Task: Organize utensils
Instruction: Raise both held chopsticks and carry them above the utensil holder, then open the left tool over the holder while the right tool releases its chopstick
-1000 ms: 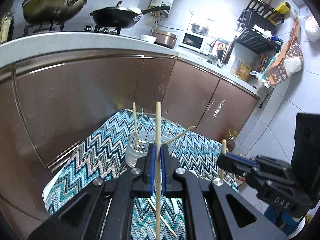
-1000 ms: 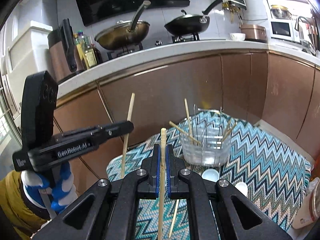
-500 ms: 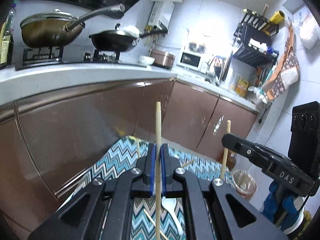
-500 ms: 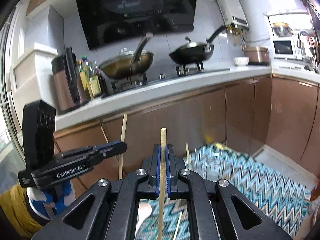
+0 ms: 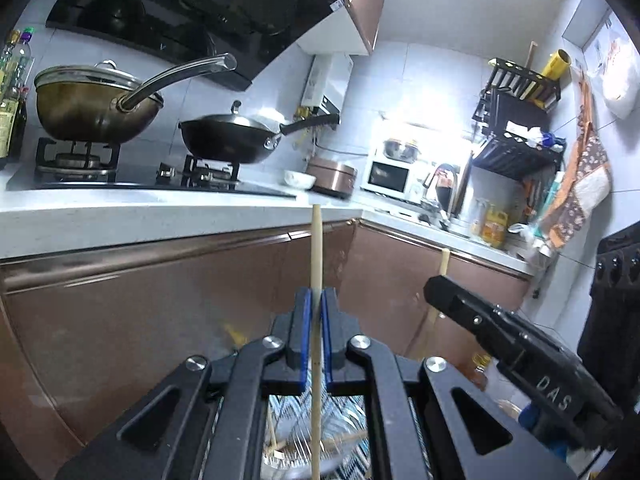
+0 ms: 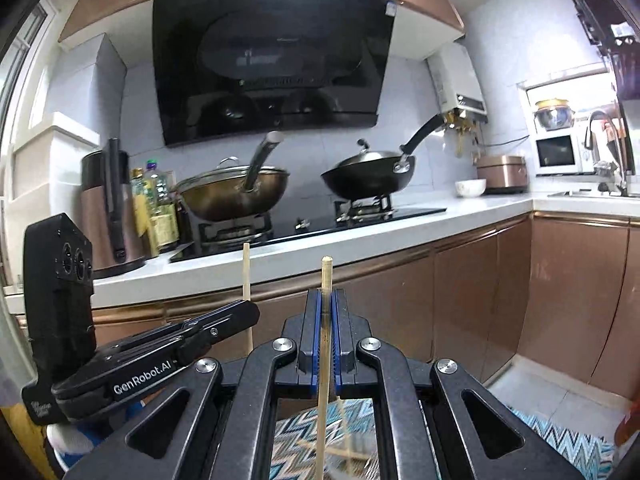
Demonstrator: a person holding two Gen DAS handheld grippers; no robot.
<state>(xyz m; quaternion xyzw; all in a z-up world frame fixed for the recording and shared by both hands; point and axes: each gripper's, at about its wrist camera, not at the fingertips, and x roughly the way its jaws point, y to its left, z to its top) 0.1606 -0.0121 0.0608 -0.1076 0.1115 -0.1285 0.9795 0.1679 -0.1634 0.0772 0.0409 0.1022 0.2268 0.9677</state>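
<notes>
My left gripper [image 5: 316, 300] is shut on a wooden chopstick [image 5: 316, 240] that stands upright between its blue pads. My right gripper [image 6: 327, 300] is shut on a second upright chopstick [image 6: 326, 276]. In the left wrist view the right gripper [image 5: 438, 286] shows at the right with its chopstick [image 5: 444, 262]. The right wrist view has the left gripper [image 6: 250, 312] at the left with its chopstick [image 6: 246, 272]. Below both, a clear holder [image 5: 344, 440] with several chopsticks sits on a zigzag cloth [image 6: 560, 440], mostly hidden by the gripper bodies.
Brown cabinet doors [image 5: 140, 320] stand straight ahead under a white counter [image 5: 120, 216]. On the stove sit a lidded bronze pan [image 6: 236, 196] and a black wok [image 6: 368, 178]. A microwave [image 5: 390, 176] and a sink tap [image 6: 608, 148] are at the right.
Both grippers have risen and tipped upward with their chopsticks still held. The holder and the cloth have slid to the bottom of both views, and the stove and hood now fill them.
</notes>
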